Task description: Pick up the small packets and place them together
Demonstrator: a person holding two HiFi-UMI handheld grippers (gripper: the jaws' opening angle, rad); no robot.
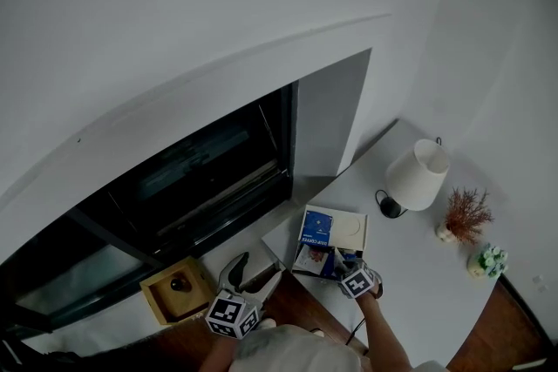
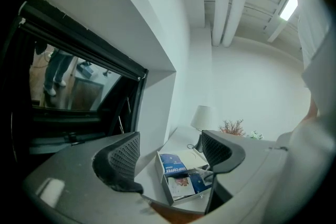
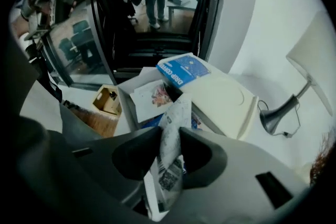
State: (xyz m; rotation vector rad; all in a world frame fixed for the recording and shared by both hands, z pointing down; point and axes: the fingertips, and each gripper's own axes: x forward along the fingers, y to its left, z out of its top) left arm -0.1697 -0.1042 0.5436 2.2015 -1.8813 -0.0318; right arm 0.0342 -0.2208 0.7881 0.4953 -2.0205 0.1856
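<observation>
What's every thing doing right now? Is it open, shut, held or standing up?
Left gripper, open, empty.
Right gripper, shut on a packet.
Packet, pinched between the jaws.
Box, open, lid flipped back.
Blue packet, lying on the box, not held.
Lamp, upright, looks unlit.
Wooden box, open on top, something dark inside.
</observation>
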